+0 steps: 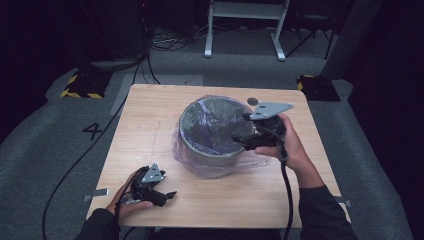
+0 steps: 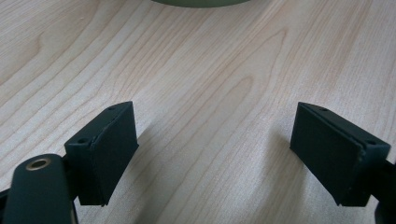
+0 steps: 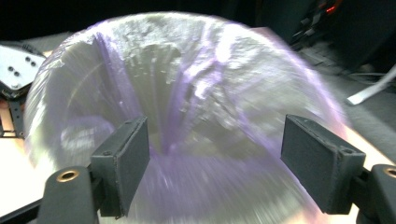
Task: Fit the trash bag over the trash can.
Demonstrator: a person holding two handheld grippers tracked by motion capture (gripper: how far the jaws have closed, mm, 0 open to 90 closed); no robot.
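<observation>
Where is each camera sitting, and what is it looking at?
High view: sits above the person's side, looking forward and down on the wooden table; both forearms, the left tool and the right tool show.
Left gripper view: rides the left tool, facing bare tabletop; its open jaws show, nothing between them.
Right gripper view: rides the right tool, facing into the purple bag lining the bin; its open jaws show.
Shared: the bin's green edge appears in the left gripper view and the high view.

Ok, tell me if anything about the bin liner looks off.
The purple liner lies crumpled inside the bin, and loose film bunches round its base on the table. Nothing spilled or broken.
</observation>
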